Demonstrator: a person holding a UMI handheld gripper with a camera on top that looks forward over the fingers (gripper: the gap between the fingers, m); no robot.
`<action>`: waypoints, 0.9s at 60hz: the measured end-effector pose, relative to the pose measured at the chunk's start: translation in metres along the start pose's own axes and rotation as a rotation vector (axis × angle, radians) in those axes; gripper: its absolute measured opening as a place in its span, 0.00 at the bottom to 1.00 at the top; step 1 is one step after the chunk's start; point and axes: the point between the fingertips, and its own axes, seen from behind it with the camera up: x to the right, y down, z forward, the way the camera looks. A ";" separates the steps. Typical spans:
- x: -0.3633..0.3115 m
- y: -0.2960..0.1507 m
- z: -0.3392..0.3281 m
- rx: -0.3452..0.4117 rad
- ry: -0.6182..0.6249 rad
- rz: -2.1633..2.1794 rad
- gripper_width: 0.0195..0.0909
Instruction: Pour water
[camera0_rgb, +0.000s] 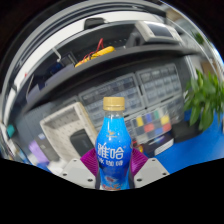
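Note:
A blue plastic bottle (114, 148) with a yellow cap (114, 102) and white lettering on its label stands upright between my fingers. The purple pads (136, 158) press against both sides of its lower body, so my gripper (114, 170) is shut on the bottle. The bottle's base is hidden below the fingers. No cup or other vessel for pouring shows in this view.
Beyond the bottle stands a white basket-like crate (66, 125) and a colour checker card (152, 123). A green plant (207, 98) is to the right over a blue surface (200, 152). A desk with grey boxes (150, 85) and an orange item (95, 54) lies farther back.

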 end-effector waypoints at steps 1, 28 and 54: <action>0.008 0.000 0.001 0.002 0.018 -0.041 0.26; 0.121 0.057 0.033 -0.047 0.129 -0.354 0.29; 0.127 0.072 0.037 0.087 0.091 -0.360 0.31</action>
